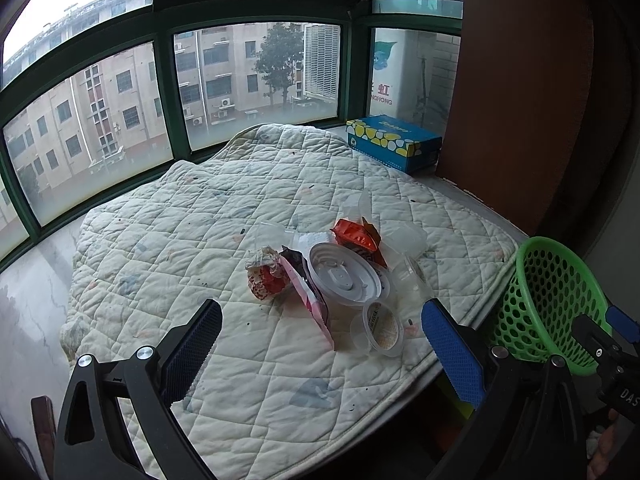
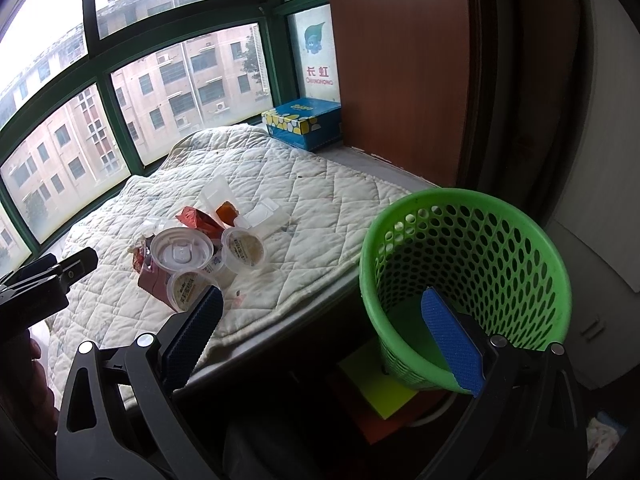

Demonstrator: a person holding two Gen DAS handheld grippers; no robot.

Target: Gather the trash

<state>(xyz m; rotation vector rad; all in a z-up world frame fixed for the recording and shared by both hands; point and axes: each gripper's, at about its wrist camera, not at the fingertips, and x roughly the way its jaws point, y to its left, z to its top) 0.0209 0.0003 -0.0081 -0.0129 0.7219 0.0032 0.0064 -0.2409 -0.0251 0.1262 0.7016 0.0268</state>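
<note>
- The trash lies in a loose cluster near the middle of a white quilted pad (image 1: 168, 240), which covers a ledge under the green-framed window (image 1: 256, 12)
- In the cluster: a crumpled red-and-white wrapper (image 1: 266, 276) on the left, a pink-and-dark packet (image 1: 308, 296) touching it, a round white plastic lid (image 1: 344, 278) in the centre, and an orange-red sachet (image 1: 356, 236) behind the lid
- A small clear cup with a printed seal (image 1: 380, 330) lies on its side at the near edge of the cluster; a second one (image 2: 242, 250) sits just beside the lid, and clear plastic pieces (image 1: 408, 240) lie behind
- The left gripper (image 1: 322, 346) hovers over the pad with its jaws spread wide and nothing between them; the sealed cup and the pink packet lie just ahead in the gap
- The right gripper (image 2: 320, 330) is also spread wide and empty, with one finger over the pad's near edge and the other in front of the green perforated basket (image 2: 520, 248)
- The basket stands off the ledge's right end, tilted, with its mouth toward the camera; a yellow-green sheet (image 2: 376, 388) lies below it
- A blue tissue box (image 1: 394, 142) rests at the far right corner against a brown wooden panel (image 1: 520, 100), well apart from the trash
- Nothing lies between either gripper and the trash
</note>
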